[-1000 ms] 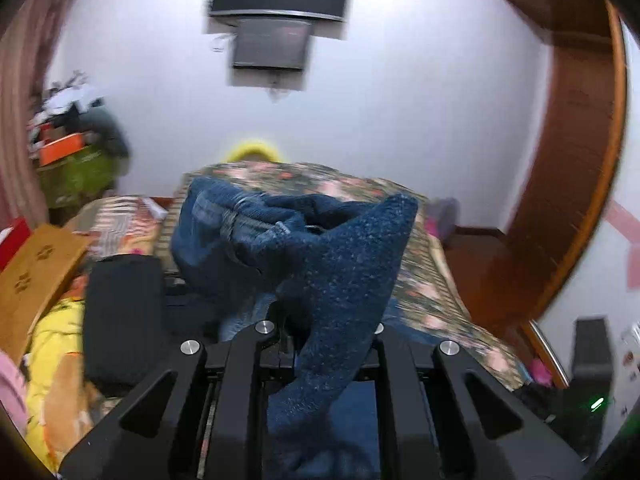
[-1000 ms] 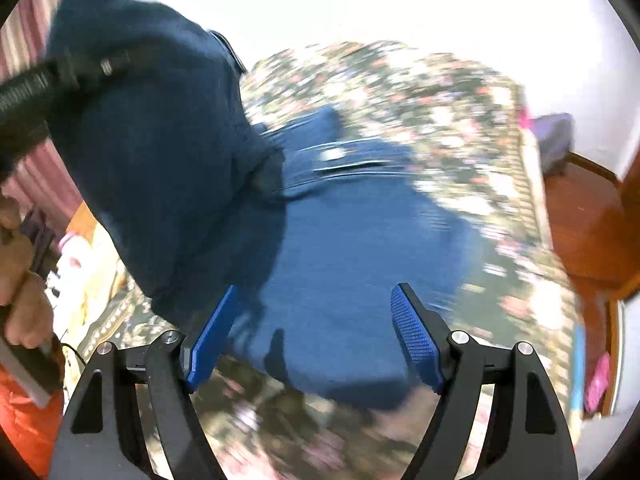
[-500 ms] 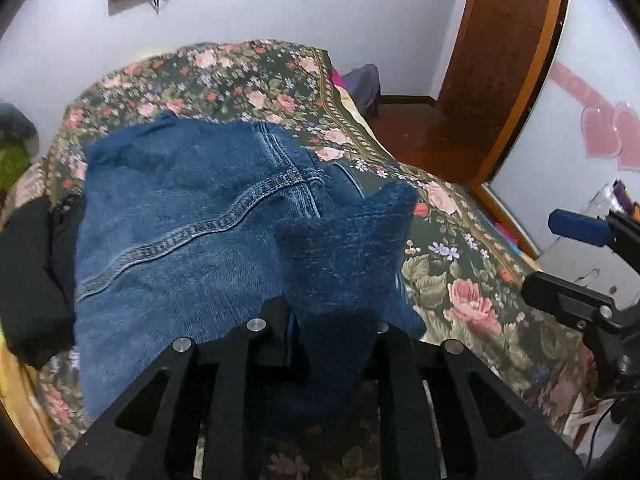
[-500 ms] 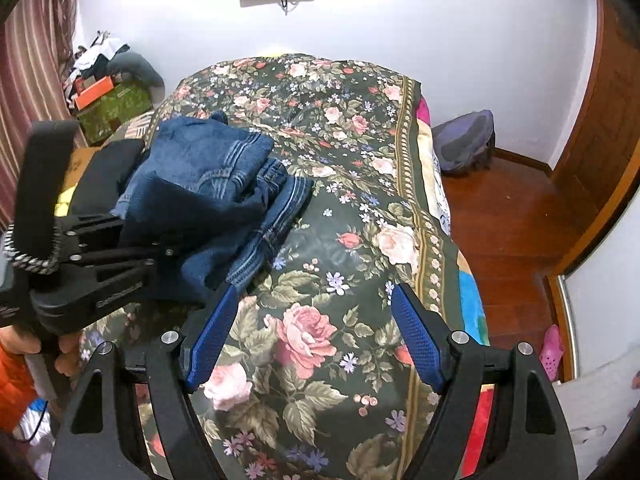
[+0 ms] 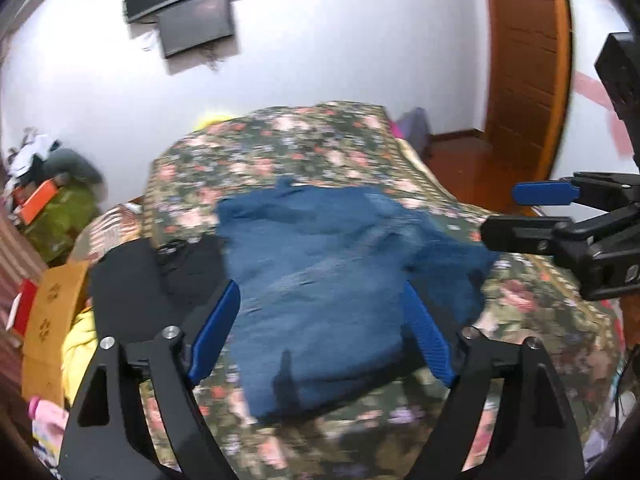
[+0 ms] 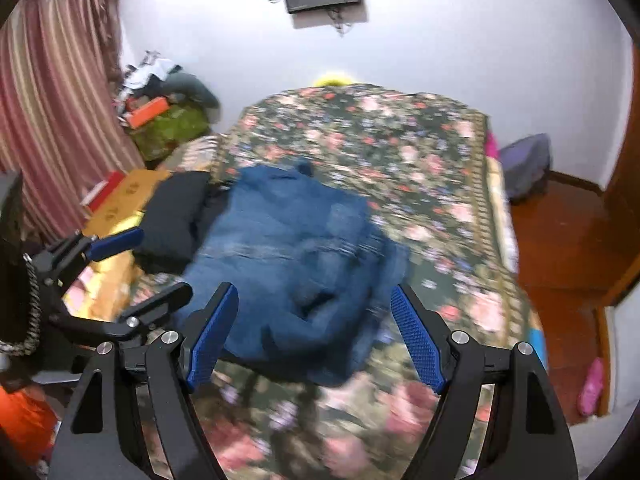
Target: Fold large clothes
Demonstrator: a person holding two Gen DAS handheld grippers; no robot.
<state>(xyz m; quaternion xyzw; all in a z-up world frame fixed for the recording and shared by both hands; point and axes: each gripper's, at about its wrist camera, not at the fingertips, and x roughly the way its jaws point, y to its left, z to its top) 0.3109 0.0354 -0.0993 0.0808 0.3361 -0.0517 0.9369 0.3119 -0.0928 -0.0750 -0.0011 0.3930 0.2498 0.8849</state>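
Folded blue jeans (image 5: 320, 292) lie in a loose stack on the floral bedspread (image 5: 280, 148); they also show in the right wrist view (image 6: 296, 256). My left gripper (image 5: 320, 336) is open and empty, hovering just before the jeans' near edge. My right gripper (image 6: 316, 336) is open and empty, also just in front of the jeans. The right gripper shows at the right of the left wrist view (image 5: 560, 220), and the left gripper at the left of the right wrist view (image 6: 116, 276). Both views are motion-blurred.
A folded black garment (image 6: 176, 212) lies left of the jeans, beside a yellow item and a cardboard box (image 6: 120, 196). Clutter sits by the striped curtain (image 6: 52, 120). A wooden door (image 5: 528, 80) and bare wood floor (image 6: 560, 240) are to the right of the bed.
My left gripper has let go of the jeans' fold and opened; the jeans now lie flat on the bed. Both grippers have drawn back and tilted up.
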